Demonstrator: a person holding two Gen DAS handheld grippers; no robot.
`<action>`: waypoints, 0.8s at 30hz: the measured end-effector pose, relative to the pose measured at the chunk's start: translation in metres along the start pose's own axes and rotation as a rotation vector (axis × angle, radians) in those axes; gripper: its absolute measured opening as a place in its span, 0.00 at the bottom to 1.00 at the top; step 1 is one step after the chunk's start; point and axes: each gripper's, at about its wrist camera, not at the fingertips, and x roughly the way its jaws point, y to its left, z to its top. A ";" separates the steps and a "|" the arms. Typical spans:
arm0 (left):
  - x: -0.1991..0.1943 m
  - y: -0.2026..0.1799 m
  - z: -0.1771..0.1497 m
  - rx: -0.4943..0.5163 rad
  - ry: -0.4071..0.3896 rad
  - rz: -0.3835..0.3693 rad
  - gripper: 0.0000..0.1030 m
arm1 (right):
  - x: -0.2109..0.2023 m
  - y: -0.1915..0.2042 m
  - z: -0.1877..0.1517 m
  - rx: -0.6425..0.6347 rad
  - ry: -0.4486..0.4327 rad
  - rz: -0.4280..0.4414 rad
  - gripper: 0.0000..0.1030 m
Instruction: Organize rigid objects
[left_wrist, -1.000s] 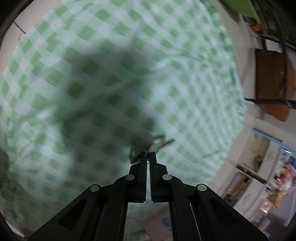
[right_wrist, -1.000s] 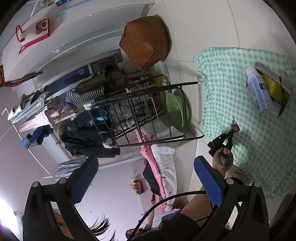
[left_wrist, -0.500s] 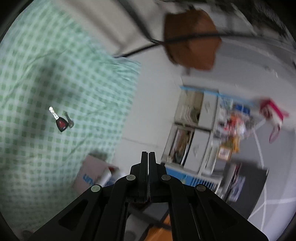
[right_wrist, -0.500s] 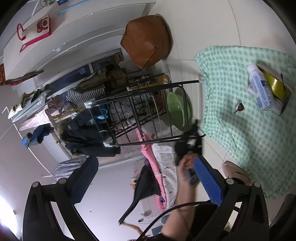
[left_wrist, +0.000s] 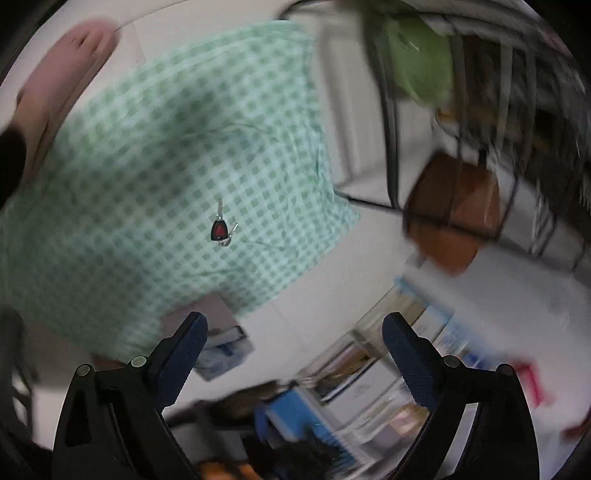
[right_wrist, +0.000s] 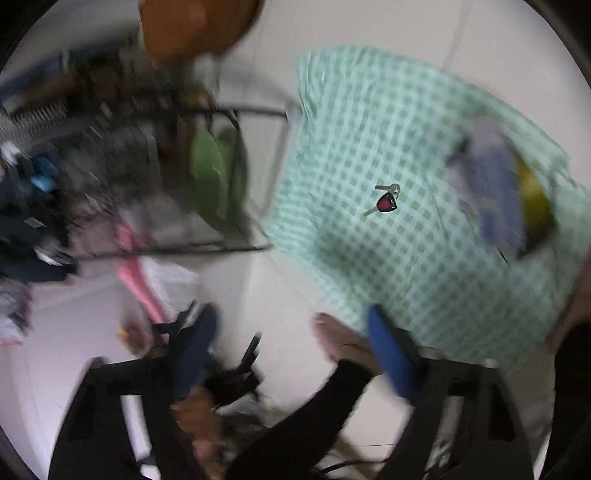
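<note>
Left gripper (left_wrist: 293, 325) jaws opening, empty; car key (left_wrist: 219, 230) lies on checked cloth (left_wrist: 147, 147). Right gripper (right_wrist: 291, 343) closing on nothing; key mid-cloth. Probably light, rigid, flat: pinch the black fob.

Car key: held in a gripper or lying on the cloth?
Lying loose on the checked cloth. The car key sits alone, well clear of the left gripper, whose jaws are opening with nothing between them.

We find the keys (left_wrist: 221, 229) lying on the cloth (left_wrist: 155, 155) spread over the floor (left_wrist: 314, 295), a box (left_wrist: 221, 341) at its near edge (partly tucked under) and a rack (left_wrist: 480, 110) beyond its right side.
</note>
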 end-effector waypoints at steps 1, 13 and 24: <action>0.004 -0.002 0.005 0.005 0.022 0.006 0.93 | 0.035 -0.004 0.017 -0.022 0.028 -0.065 0.56; -0.004 -0.009 0.025 -0.057 0.049 -0.111 0.93 | 0.195 -0.132 0.091 0.352 -0.069 -0.314 0.20; -0.015 -0.012 0.024 -0.069 0.116 -0.105 0.93 | 0.202 -0.146 0.102 0.452 -0.099 -0.288 0.12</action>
